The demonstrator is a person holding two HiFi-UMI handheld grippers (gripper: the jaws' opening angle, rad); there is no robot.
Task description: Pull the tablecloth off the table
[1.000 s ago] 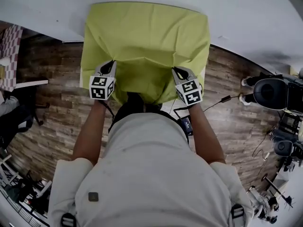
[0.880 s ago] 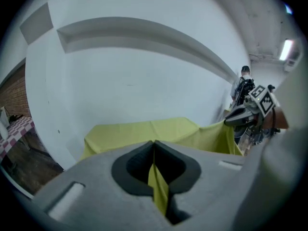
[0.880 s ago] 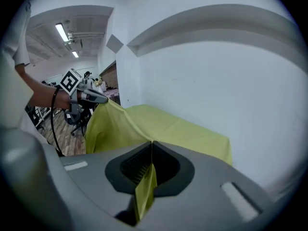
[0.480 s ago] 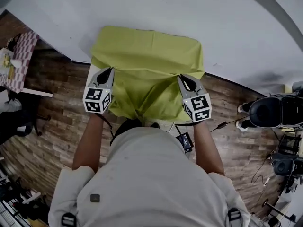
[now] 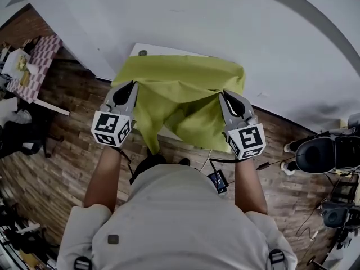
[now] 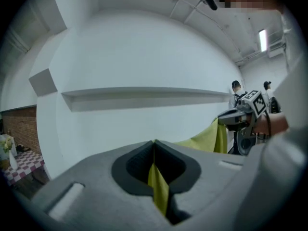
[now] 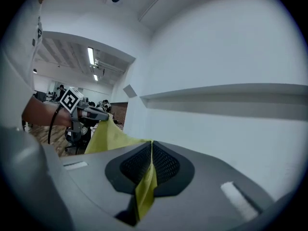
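Below head camera, by white wall: yellow-green tablecloth partly on white table, near edge lifted, hanging in folds between both tools. At left corner: left gripper, jaws pressed together on thin strip of cloth. At right corner: right gripper, jaws clamped on cloth too. Under all: brown wood floor.

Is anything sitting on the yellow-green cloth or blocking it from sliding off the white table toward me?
Nothing visible does. The yellow-green fabric tablecloth carries no objects, and both the left tongs and right tongs are clamped directly on its near edge. The white table shows bare at its far corner.
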